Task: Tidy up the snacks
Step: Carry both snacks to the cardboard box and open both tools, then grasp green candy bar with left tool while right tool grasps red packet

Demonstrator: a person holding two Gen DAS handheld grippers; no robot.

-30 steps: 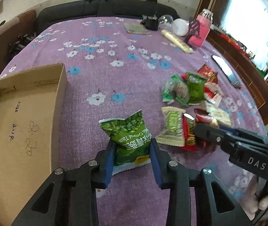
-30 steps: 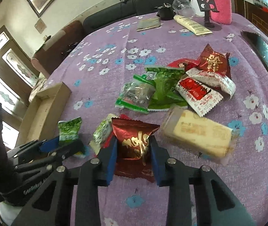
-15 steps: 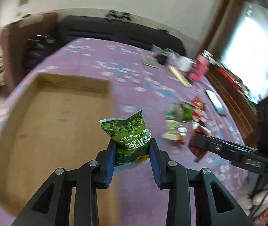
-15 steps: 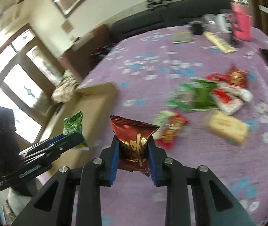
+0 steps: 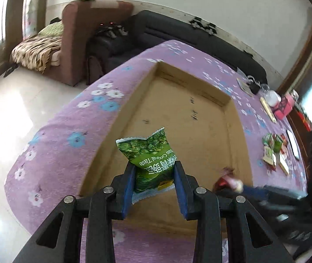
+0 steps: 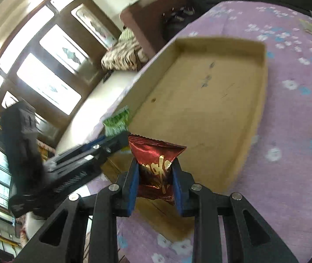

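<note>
My left gripper (image 5: 153, 175) is shut on a green snack packet (image 5: 149, 160) and holds it above the near end of a shallow cardboard box (image 5: 228, 103). My right gripper (image 6: 156, 175) is shut on a dark red snack packet (image 6: 156, 166) above the same box (image 6: 263, 70). The box shows no snacks inside. The right gripper with its red packet (image 5: 227, 180) shows blurred in the left wrist view. The left gripper with the green packet (image 6: 116, 123) shows in the right wrist view. A pile of other snack packets (image 5: 275, 151) lies on the purple flowered cloth (image 5: 68, 127).
A pink container (image 5: 285, 107), a long pale packet (image 5: 268, 109) and small dark items (image 5: 252, 85) stand at the table's far end. A dark sofa (image 5: 177, 35) and a brown armchair (image 5: 83, 32) stand beyond the table. The table edge drops to the floor (image 5: 13, 100) at the left.
Both grippers have carried their packets left from the snack pile to above the cardboard box. Both stay shut on their packets.
</note>
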